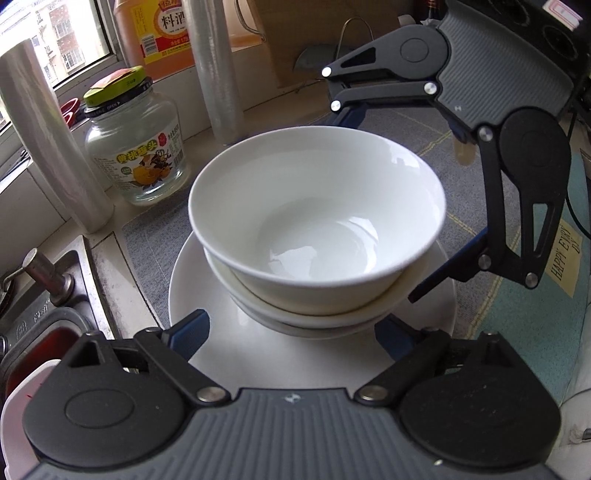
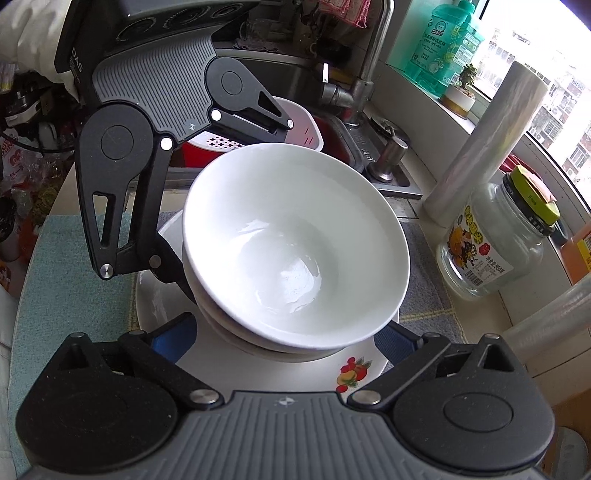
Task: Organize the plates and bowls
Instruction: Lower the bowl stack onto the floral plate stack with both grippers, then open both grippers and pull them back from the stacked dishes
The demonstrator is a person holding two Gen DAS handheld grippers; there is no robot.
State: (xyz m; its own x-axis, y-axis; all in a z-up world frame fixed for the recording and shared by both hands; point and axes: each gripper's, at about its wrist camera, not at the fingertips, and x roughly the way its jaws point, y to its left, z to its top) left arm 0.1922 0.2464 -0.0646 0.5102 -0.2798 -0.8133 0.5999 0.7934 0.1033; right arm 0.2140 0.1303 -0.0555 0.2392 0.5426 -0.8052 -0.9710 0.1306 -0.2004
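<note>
A white bowl (image 1: 317, 218) sits uppermost in a nested stack of bowls (image 1: 314, 314), which rests on a white plate (image 1: 221, 354) lying on a grey mat (image 1: 155, 251) beside the sink (image 2: 373, 162). Only the right wrist view shows the fruit print (image 2: 351, 373) on the plate's rim, the tap (image 2: 365, 74), a green detergent bottle (image 2: 439, 44) and a small potted plant (image 2: 461, 88) on the windowsill. Only the left wrist view shows the orange bottle (image 1: 166, 33) with Chinese characters on its label, and a yellow strip of the cloth (image 1: 565, 254) printed "HAPPY EVERY", the rest unclear.

The left gripper (image 1: 291, 332) points steeply down at the stack, jaws spread wide to either side of the bowls, its blue fingertips (image 1: 188, 332) beside the lowest bowl and over the plate; nothing is pinched. The right gripper (image 2: 284, 339) faces it from the opposite side, also tilted down, jaws likewise spread wide and clear of the bowls, empty. Each gripper appears in the other's view.

A glass jar (image 1: 136, 147) with a green lid, whose edge is marked "OPEN", stands near the stack; its label carries a fruit picture and Chinese writing. A roll of clear film (image 1: 55, 136) stands upright just beside the jar.
</note>
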